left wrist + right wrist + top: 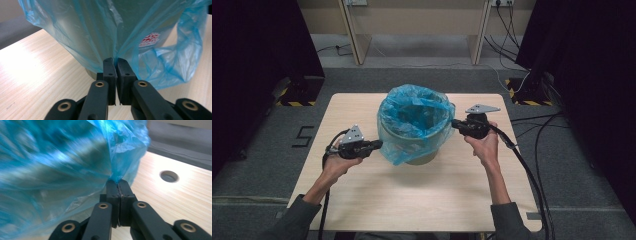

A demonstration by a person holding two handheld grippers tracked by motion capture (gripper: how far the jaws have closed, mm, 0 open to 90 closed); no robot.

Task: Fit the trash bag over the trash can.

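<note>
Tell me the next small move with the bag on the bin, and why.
Probably pull both pinched folds down and outward. The left gripper and right gripper are each shut on the blue bag, which still puffs loosely around the bin rim instead of lying snug against it.

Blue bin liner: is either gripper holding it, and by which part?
Both. The left gripper pinches the blue bin liner on its overhanging skirt; the right gripper pinches a fold at the opposite side.

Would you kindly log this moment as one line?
left gripper: shut on blue bag | right gripper: shut on blue bag | bin: upright on table
</note>
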